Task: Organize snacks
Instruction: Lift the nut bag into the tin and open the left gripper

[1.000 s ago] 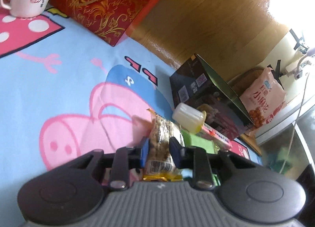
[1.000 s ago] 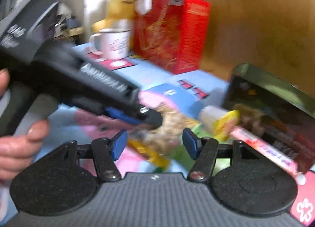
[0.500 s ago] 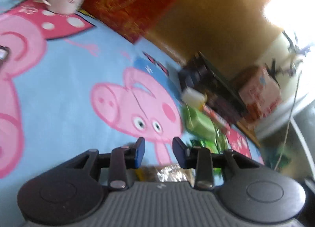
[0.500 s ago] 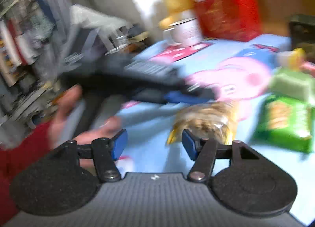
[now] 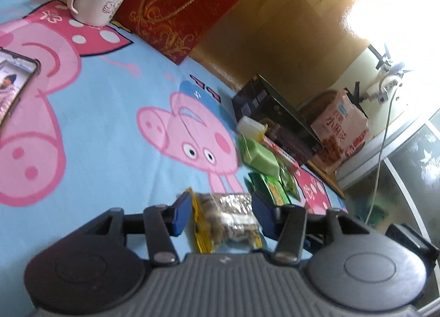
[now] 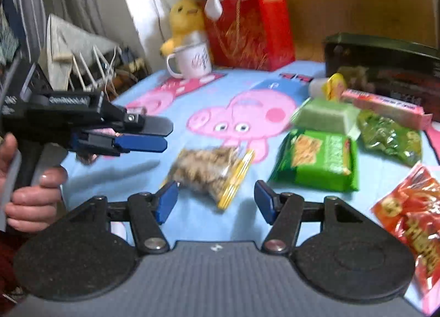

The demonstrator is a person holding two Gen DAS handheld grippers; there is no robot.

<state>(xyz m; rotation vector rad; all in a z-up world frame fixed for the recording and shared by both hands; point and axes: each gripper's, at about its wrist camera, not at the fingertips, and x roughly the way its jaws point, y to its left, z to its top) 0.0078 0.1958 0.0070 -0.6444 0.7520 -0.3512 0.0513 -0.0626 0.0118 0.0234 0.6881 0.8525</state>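
Note:
A clear snack bag with yellow ends [image 5: 227,220] lies on the cartoon-pig cloth [image 5: 110,130] between the open fingers of my left gripper [image 5: 221,214], which do not touch it. In the right wrist view the same bag [image 6: 210,171] lies just ahead of my open, empty right gripper [image 6: 216,201]. The left gripper [image 6: 143,135] shows there at the left, above the cloth, left of the bag. Green snack packs [image 6: 319,160], a pink stick box [image 6: 385,106], a small jelly cup [image 6: 330,87] and a red-orange bag [image 6: 415,218] lie to the right.
A dark open box [image 6: 385,69] stands at the back right. A red gift box [image 6: 253,28], a white mug [image 6: 192,61] and plush toys stand at the far end. A phone [image 5: 13,80] lies at the cloth's left. A pink bag [image 5: 341,135] sits on a side shelf.
The left gripper carried the snack bag toward the near side of the cloth, opened and let it go; the bag now lies on the cloth. The right gripper stayed open.

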